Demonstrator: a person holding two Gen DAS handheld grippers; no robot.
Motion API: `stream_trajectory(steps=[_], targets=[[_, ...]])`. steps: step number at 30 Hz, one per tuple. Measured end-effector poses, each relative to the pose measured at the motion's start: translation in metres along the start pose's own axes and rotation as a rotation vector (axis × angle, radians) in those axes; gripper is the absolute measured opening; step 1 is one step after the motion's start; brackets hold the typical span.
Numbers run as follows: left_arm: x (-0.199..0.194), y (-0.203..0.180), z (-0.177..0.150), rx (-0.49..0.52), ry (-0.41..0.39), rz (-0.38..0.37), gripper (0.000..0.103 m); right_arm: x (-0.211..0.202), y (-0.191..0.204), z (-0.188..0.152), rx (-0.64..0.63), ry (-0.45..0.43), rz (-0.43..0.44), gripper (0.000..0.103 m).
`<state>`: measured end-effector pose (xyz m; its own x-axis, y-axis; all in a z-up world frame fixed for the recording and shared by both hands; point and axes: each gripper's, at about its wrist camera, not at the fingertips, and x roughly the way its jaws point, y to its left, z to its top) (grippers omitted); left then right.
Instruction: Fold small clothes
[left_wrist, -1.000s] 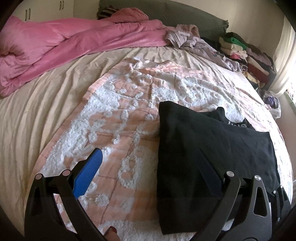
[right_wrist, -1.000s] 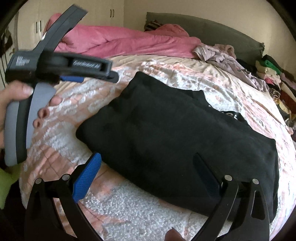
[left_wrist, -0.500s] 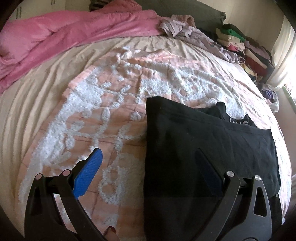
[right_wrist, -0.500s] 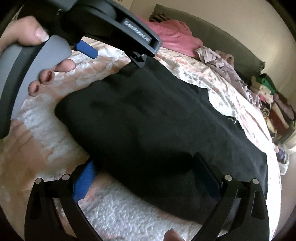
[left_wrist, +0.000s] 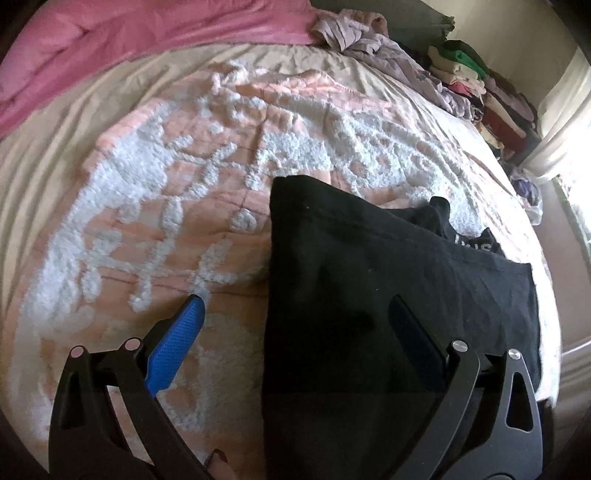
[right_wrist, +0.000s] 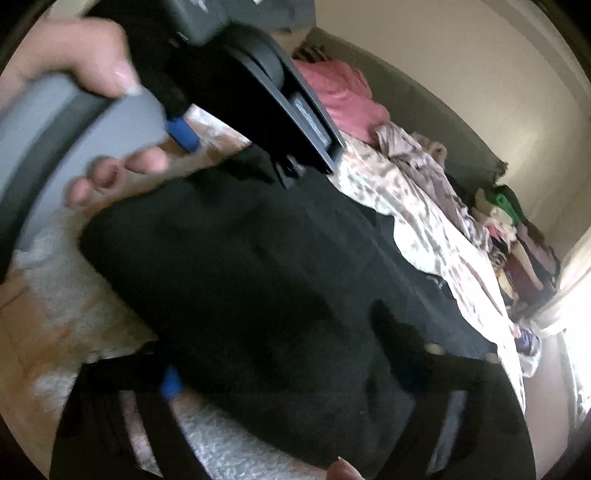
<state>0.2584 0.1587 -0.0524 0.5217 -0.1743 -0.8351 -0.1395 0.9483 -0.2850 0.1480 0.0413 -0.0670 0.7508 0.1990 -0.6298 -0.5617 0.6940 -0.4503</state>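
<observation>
A folded black garment (left_wrist: 388, 295) lies on a pink-and-white tufted blanket (left_wrist: 177, 206) spread over the bed, filling the lower right of the left wrist view and the centre of the right wrist view. In the left wrist view the left gripper (left_wrist: 293, 317) stands spread wide: its blue left pad (left_wrist: 177, 339) is over the bare blanket at lower centre-left, while the right finger is over the black cloth, so the garment's left edge runs up between them. Nothing is pinched there.

The right wrist view is blurred by motion. The right gripper (right_wrist: 280, 354) has just been closing, with the near edge of the black garment between its fingers; whether the pads already press on the cloth cannot be told. In the upper left of that view a hand (right_wrist: 74, 66) holds the grey handle of the other tool.

A pink duvet (left_wrist: 129, 40) lies along the top of the left wrist view, a crumpled lilac garment (left_wrist: 369, 44) beside it, and a stack of folded clothes (left_wrist: 480, 92) sits at upper right.
</observation>
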Motion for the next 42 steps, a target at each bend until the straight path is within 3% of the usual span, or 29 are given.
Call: stream_trajectory(steps=[1,2,3,6,10,15,20,23,33,42], targets=[[0.001,0.0,0.001,-0.006,0.006,-0.01,0.093,-0.004,0.001,0.0,-0.002,-0.012,0.017,0.06],[0.003,0.0,0.001,-0.01,0.011,-0.02,0.093,-0.007,0.0,-0.001,-0.001,-0.027,0.041,0.042],[0.004,0.0,0.002,-0.013,0.015,-0.026,0.093,-0.009,0.0,-0.001,0.003,-0.037,0.04,0.036],[0.002,0.002,0.002,-0.035,0.013,-0.043,0.093,-0.016,-0.01,-0.001,0.062,-0.062,0.064,0.029],[-0.001,0.005,0.003,-0.079,0.014,-0.09,0.093,-0.026,-0.029,-0.002,0.158,-0.095,0.114,0.028],[-0.002,-0.005,0.004,-0.105,0.041,-0.196,0.08,-0.035,-0.048,-0.006,0.247,-0.134,0.158,0.027],[-0.008,-0.023,0.001,-0.099,0.054,-0.274,0.038,-0.045,-0.055,-0.009,0.299,-0.159,0.168,0.026],[-0.019,-0.038,0.002,-0.072,0.036,-0.281,0.028,-0.054,-0.058,-0.013,0.323,-0.175,0.155,0.026],[-0.061,-0.115,0.009,0.033,-0.054,-0.284,0.024,-0.09,-0.104,-0.042,0.517,-0.228,0.12,0.02],[-0.051,-0.196,0.005,0.135,-0.049,-0.252,0.024,-0.098,-0.149,-0.088,0.751,-0.204,0.129,0.014]])
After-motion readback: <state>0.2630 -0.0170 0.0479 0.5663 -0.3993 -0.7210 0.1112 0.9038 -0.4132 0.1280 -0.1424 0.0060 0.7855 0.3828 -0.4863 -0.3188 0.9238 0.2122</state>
